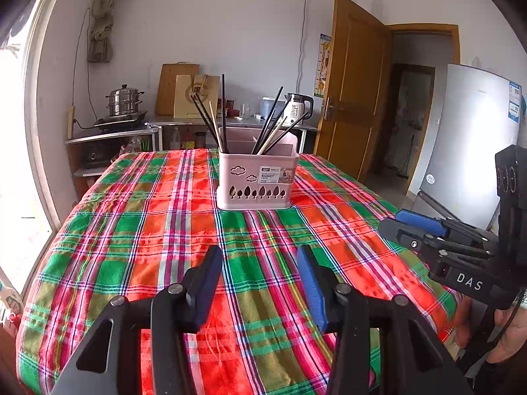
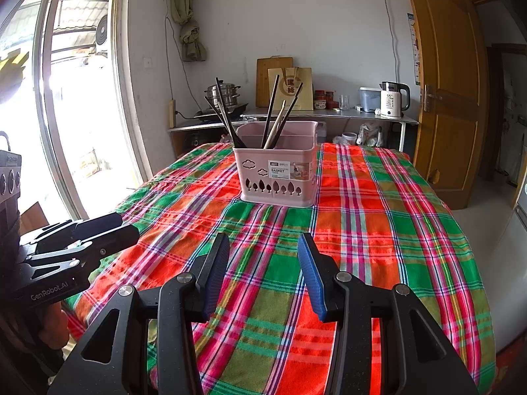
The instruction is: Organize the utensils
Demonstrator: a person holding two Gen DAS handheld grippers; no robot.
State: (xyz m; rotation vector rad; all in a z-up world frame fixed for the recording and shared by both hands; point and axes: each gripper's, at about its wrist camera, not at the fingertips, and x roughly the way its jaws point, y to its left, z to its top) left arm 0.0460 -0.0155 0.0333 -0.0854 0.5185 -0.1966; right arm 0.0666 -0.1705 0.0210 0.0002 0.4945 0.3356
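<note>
While the left gripper (image 1: 260, 263) hovers spread and empty at six o'clock, the pink basket (image 1: 257, 181) stands at twelve on the plaid tablecloth (image 1: 131, 247), chopsticks (image 1: 273, 125) leaning in separate compartments, apparently sorted. In the right view, the right gripper (image 2: 263, 260) likewise gapes empty, the basket again at twelve.
</note>
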